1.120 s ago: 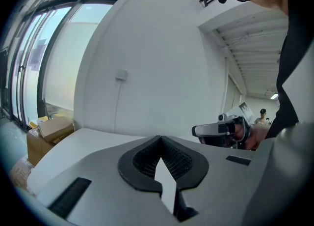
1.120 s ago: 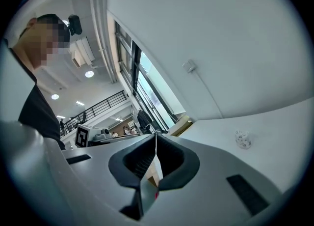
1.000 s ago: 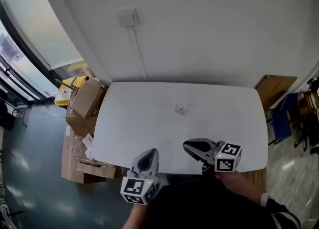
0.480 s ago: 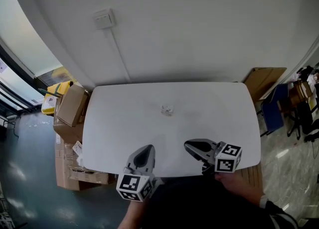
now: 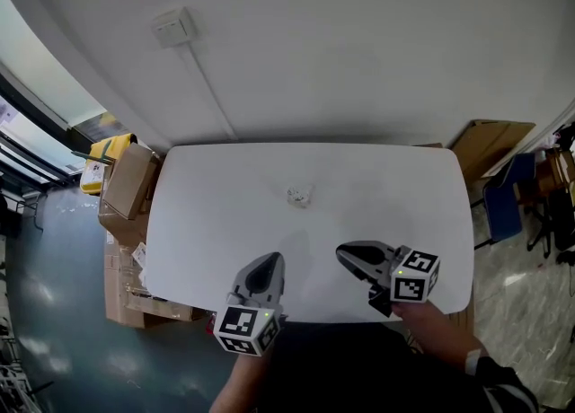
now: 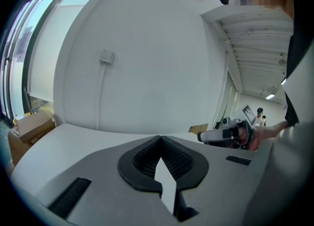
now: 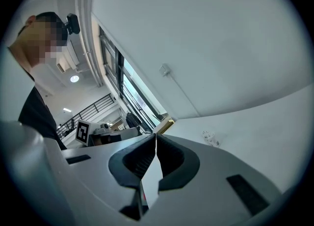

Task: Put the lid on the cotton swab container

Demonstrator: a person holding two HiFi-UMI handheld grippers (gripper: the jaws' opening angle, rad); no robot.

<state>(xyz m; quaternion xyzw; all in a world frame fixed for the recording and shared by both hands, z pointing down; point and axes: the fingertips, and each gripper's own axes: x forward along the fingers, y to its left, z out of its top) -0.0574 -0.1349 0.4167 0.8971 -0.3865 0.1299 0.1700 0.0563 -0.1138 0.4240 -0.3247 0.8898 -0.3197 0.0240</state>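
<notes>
A small clear cotton swab container [image 5: 299, 195] stands near the middle of the white table [image 5: 216, 214]; it also shows in the right gripper view, the container [image 7: 210, 138] small and far ahead. I cannot make out a separate lid. My left gripper [image 5: 269, 260] hovers over the table's near edge, jaws shut with nothing between them [image 6: 159, 137]. My right gripper [image 5: 342, 253] hangs beside it to the right, also shut and empty [image 7: 155, 135]. Both are well short of the container.
Cardboard boxes [image 5: 130, 191] are stacked on the floor at the table's left, with a yellow object [image 5: 101, 155] behind them. A flat cardboard piece [image 5: 490, 144] and a blue chair [image 5: 503, 209] stand at the right. A wall switch [image 5: 171, 27] with a cable sits above.
The head view has swung a little, so table and container sit slightly differently in frame. Both grippers stay shut near the front edge; nothing was picked up or released.
</notes>
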